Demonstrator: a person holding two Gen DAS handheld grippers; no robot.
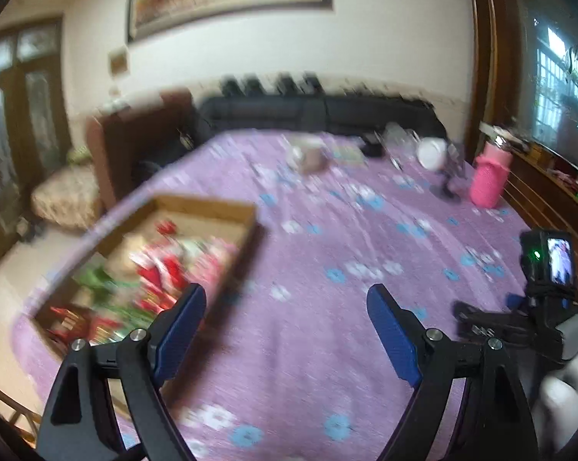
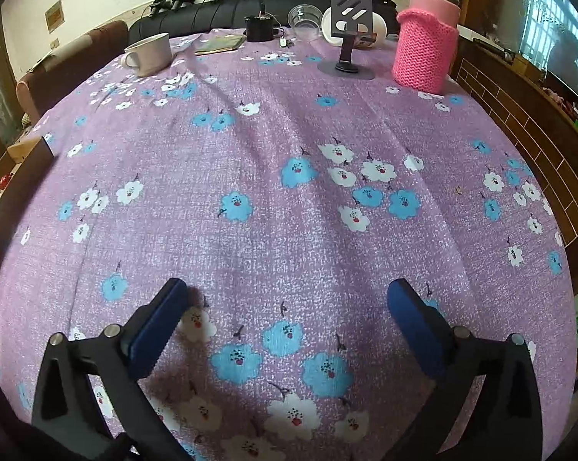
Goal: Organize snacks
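Snacks (image 1: 154,269) fill the box (image 1: 212,207); both grippers hover, jaws released, empty.

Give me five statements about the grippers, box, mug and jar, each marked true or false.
1. Both the left gripper and the right gripper are open. True.
2. The box holds snack packets. True.
3. The mug lies on its side. False: it stands upright.
4. The jar wears a blue knitted sleeve. False: the sleeve is pink.
5. The right gripper holds a snack. False: nothing is between its fingers.
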